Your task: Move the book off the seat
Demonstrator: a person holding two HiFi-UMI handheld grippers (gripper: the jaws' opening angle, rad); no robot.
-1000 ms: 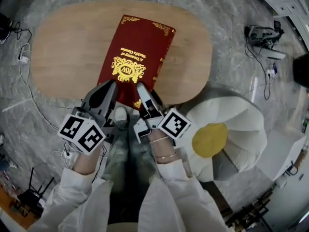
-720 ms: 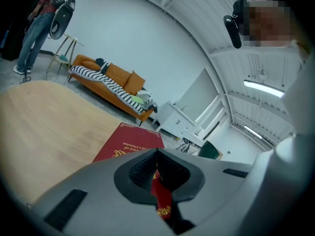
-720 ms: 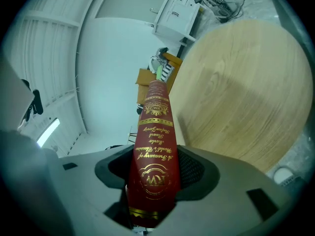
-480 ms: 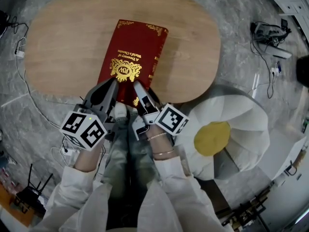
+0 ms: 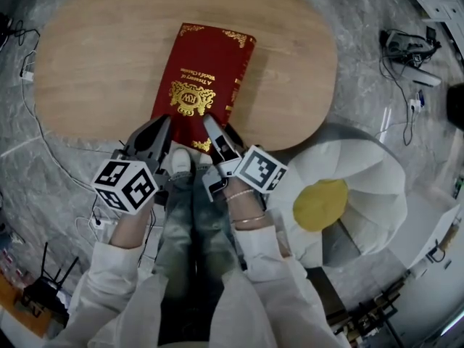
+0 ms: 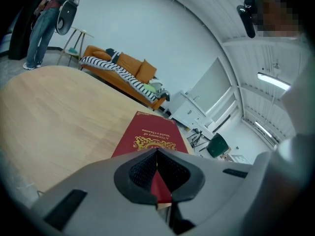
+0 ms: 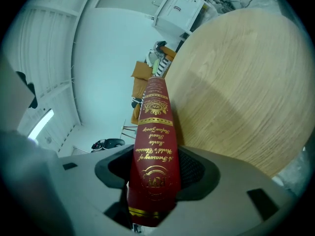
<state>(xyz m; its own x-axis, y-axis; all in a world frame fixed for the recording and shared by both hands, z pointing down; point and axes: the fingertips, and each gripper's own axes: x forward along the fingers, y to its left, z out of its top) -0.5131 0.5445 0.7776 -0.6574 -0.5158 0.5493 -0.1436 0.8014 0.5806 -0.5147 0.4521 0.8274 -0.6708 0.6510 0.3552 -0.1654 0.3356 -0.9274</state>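
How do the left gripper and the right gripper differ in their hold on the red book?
The left gripper pinches a thin edge of the red book, jaws almost together; the right gripper clamps its thick spine, jaws wider. The left gripper sits at the near left corner, the right gripper at the near right. Both grip the book's near end.

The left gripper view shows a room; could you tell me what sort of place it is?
Probably a lounge-style room in a studio or lab: an orange sofa with a striped throw, an oval light-wood table, and a white flower-shaped seat with a yellow centre.
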